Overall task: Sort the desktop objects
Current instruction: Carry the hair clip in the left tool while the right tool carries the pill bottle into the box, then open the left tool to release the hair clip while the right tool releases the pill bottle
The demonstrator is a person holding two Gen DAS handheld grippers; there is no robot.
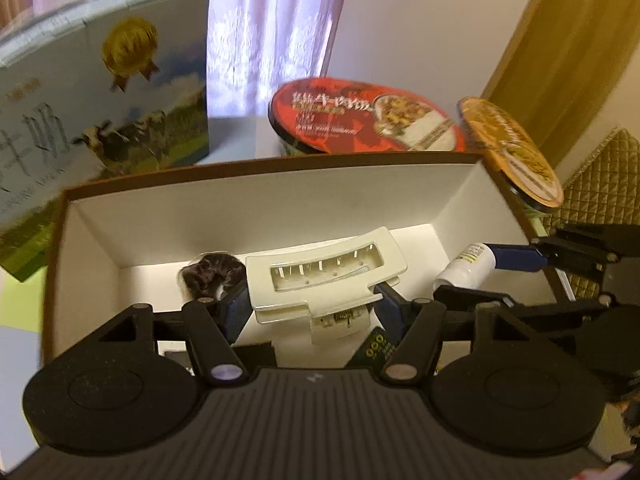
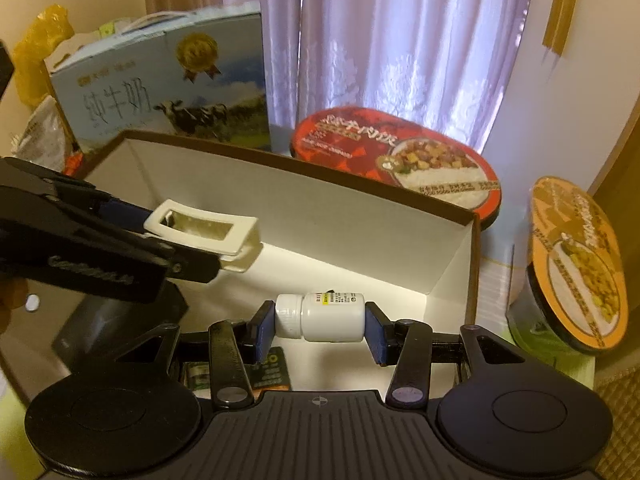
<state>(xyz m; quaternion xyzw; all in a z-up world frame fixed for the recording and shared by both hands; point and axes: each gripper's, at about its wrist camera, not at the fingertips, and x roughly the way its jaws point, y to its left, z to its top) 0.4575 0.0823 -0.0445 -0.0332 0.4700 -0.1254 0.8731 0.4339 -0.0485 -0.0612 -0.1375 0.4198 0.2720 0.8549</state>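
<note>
dim warm room | backlit curtain (image 2: 400,40) | left view blurred | fisheye bending

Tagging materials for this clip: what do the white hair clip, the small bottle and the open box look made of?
White hair clip: glossy, rigid, moulded plastic by its sheen.
Small bottle: smooth white plastic with a ribbed cap and a paper label.
Open box: apparently cardboard, matte white inside with a brown edge.

The milk carton (image 1: 80,128) is blurred and cut off at the left edge; the dark card (image 1: 376,348) lies half hidden under the fingers.
</note>
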